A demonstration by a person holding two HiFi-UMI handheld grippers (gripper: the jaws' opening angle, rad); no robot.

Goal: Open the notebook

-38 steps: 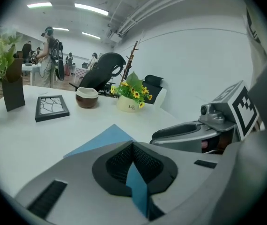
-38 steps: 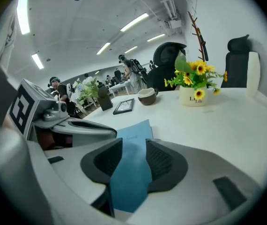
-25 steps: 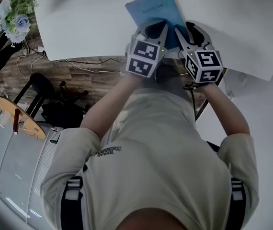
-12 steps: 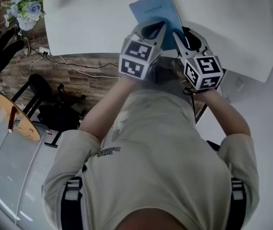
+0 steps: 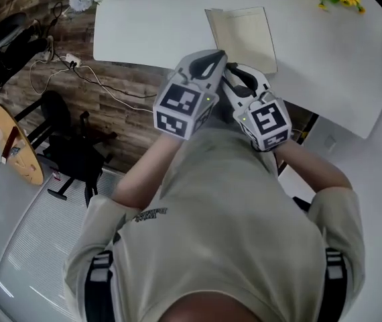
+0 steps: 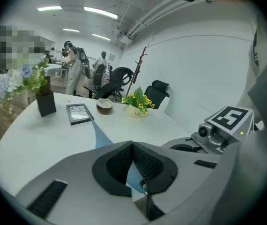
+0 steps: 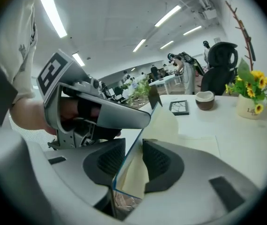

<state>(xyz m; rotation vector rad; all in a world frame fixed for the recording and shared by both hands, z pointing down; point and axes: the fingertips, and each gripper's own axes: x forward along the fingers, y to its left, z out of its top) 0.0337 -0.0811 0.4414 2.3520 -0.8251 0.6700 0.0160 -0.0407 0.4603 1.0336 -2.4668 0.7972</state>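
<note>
While the notebook [image 5: 241, 35] lies on the table [image 5: 144, 25] just ahead of both tongs, its long axis running away from them, its blue cover [image 6: 100, 135] is raised on edge and a cream page [image 5: 250, 47] is laid bare beneath. The near end of that cover is passed through the left tongs [image 6: 133, 145], whose pads are seen drawn together at the tips with the thin sheet pinched there. The same cover is found between the pads of the right tongs [image 7: 134, 144]. Those jaws have just been closing, yet they stand partly apart and a gap is seen on the cream side, so no pinch can be claimed for them.

From the left tongs the blue outer face is seen, and from the right tongs the cream inner face. The cover is thus stood between the two, in a plane running straight away from them, and the hinge is judged to lie along the long edge on the left tongs' side. The opening is judged about half done. For the rest, the cover would have to be swung over toward the left tongs' side and laid flat beyond the hinge. The left tongs are nearer to that landing place and have the hold, so the right tongs are judged to be needed only for steadying.
</note>
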